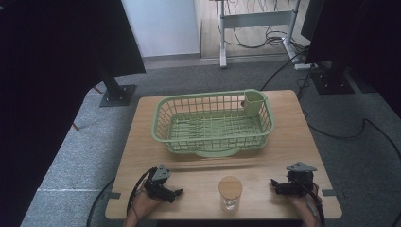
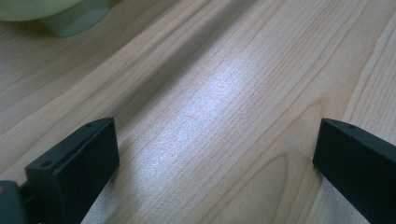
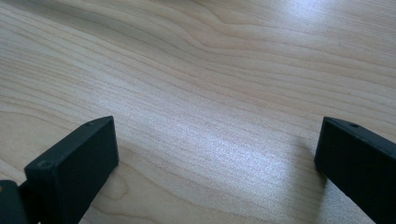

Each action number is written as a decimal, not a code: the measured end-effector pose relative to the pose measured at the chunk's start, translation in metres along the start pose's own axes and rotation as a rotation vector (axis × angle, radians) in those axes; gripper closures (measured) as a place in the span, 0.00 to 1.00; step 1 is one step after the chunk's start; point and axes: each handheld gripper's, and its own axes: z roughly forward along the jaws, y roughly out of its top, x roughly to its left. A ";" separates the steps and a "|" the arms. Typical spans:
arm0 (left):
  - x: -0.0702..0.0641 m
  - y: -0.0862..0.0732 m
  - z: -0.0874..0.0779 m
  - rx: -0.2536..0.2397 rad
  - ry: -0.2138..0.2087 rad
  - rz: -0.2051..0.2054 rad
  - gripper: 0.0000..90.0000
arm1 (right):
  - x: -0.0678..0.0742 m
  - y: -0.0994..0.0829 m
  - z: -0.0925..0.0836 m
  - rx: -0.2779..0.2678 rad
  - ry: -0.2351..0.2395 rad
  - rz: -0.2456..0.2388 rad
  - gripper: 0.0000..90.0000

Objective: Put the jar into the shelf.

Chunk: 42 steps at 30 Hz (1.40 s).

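A clear glass jar [image 1: 230, 193] with a round wooden lid stands near the table's front edge, between my two grippers. A light green wire basket [image 1: 213, 122] sits farther back at the table's middle, with a small green cup holder [image 1: 254, 101] clipped in its back right corner. My left gripper [image 1: 176, 193] rests low on the table left of the jar, jaws wide apart [image 2: 215, 154] over bare wood. My right gripper [image 1: 274, 185] rests right of the jar, also open [image 3: 217, 154], nothing between its jaws.
The wooden table [image 1: 142, 142] has bare wood in front of the basket. A foot of the green basket [image 2: 74, 18] shows at the top left of the left gripper view. Black stands, cables and a white desk frame [image 1: 255, 19] lie beyond on grey carpet.
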 end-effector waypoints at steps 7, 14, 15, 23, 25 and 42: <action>0.001 0.000 0.000 -0.007 -0.009 0.011 0.02 | 0.000 0.000 0.000 0.000 -0.002 0.001 0.00; 0.002 0.000 -0.001 -0.013 -0.012 0.019 0.04 | 0.000 0.000 0.000 0.000 -0.002 0.002 0.00; 0.002 0.000 -0.001 -0.014 -0.012 0.020 0.04 | 0.000 0.000 0.000 0.000 -0.002 0.002 0.00; 0.001 0.000 -0.005 -0.039 -0.026 0.029 0.05 | 0.000 0.000 0.000 0.000 -0.001 0.002 0.00; -0.001 0.001 -0.007 -0.052 -0.033 0.037 0.05 | 0.000 0.000 0.000 -0.001 -0.001 0.002 0.00; -0.014 0.003 -0.016 -0.085 -0.046 0.070 0.05 | 0.000 0.000 0.000 -0.001 -0.001 0.003 0.00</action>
